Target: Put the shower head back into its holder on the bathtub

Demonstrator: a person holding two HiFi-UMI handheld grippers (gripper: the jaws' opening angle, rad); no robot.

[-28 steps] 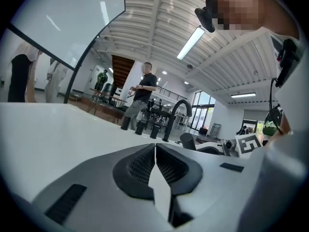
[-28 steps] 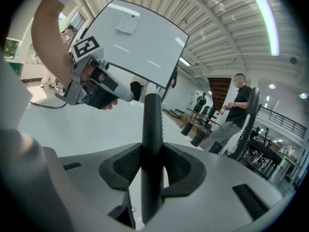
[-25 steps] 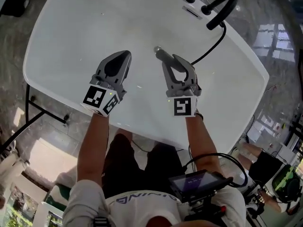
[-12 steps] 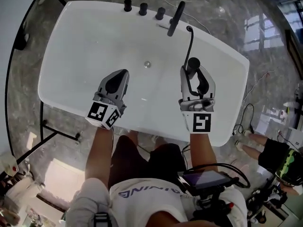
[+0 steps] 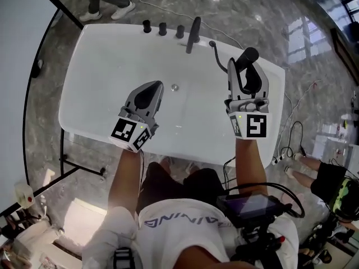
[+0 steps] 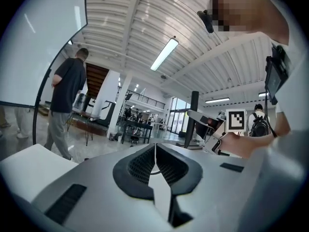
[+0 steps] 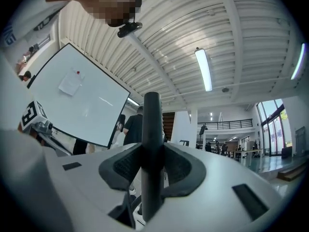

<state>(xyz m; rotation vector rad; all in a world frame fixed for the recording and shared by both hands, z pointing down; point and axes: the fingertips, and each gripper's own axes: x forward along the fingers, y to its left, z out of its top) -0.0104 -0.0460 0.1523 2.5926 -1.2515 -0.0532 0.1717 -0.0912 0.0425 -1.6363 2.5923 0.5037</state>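
Right gripper view: my right gripper (image 7: 151, 153) pinches the smooth black rod-like shower head (image 7: 151, 115) between ribbed pads (image 7: 124, 166); left gripper (image 6: 155, 161) pressed together.

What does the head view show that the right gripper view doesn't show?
Only the head view shows the white bathtub down below, its three black knobs, the black spout and the left gripper. Only the right gripper view shows the ribbed ceiling and its strip light. Both views show the right gripper shut on the black shower head.
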